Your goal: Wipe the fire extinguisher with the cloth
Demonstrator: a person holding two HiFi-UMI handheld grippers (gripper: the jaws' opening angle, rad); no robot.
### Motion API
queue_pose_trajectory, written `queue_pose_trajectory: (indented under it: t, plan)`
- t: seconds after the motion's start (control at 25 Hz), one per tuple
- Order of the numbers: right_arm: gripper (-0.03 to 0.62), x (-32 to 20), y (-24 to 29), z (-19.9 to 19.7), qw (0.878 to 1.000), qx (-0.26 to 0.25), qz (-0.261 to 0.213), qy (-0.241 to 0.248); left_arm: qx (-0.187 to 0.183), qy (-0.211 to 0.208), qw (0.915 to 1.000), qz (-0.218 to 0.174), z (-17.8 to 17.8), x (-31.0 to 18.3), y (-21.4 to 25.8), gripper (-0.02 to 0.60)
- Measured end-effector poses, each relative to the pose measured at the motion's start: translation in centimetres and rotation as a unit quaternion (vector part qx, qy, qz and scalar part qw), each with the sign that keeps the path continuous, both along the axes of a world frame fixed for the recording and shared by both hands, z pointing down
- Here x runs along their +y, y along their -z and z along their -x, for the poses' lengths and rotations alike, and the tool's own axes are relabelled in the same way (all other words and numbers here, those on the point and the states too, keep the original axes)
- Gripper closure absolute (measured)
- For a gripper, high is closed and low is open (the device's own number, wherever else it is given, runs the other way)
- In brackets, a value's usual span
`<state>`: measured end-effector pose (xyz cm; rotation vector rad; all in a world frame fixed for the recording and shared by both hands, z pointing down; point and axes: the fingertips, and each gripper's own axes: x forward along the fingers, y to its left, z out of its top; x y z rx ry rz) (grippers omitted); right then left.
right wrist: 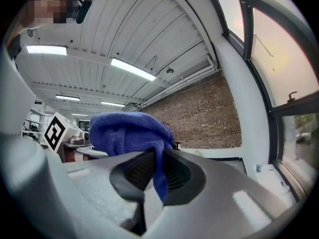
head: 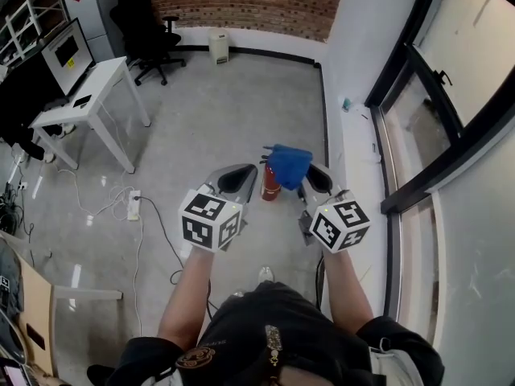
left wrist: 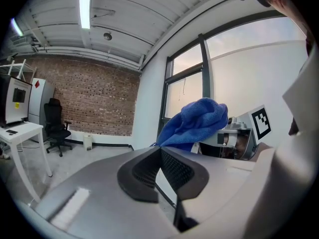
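1. A grey polished floor (head: 225, 111) fills the room. A brick wall runs along its far edge and a dark-framed window (head: 418, 119) along its right edge.
2. A white bench (head: 100, 83) with a monitor (head: 66, 53) stands by the floor's left edge. A black office chair (head: 143, 22) sits near the far left corner. Both are well apart from the work.
3. The person holds both arms out in front, with nothing between them and the extinguisher.
4. The left hand-held gripper (head: 237, 177) has its jaws pressed together and carries nothing.
5. The right hand-held gripper (head: 318, 179) is clamped on a fold of the cloth.
6. The small red fire extinguisher (head: 270, 185) stands upright on the floor, close to the right edge. From the head view it appears between the two grippers. It looks like a stiff metal cylinder with smooth, probably slippery paint. It is likely heavy for its size, yet could tip if pushed near the top. The free left gripper would best steady it at the neck or handle.
7. The blue cloth (head: 290, 166) is soft, light and limp. Most of it is bunched above the right jaws, so it should mould round the cylinder but could slip from a thin pinch.
8. A white power strip (head: 133, 204) and its trailing cables lie on the floor to the left, out of the way.
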<state>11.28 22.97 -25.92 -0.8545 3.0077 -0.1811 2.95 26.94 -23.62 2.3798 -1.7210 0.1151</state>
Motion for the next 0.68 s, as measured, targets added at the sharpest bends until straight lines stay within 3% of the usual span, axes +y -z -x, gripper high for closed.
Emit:
queue_pose_trajectory:
  t: [0.68]
  plan:
    - [0.559, 1.0, 1.4, 1.0, 1.0, -0.02, -0.008, 0.012, 0.001, 0.004, 0.9999, 0.012, 1.3, 1.0, -0.5, 0.574]
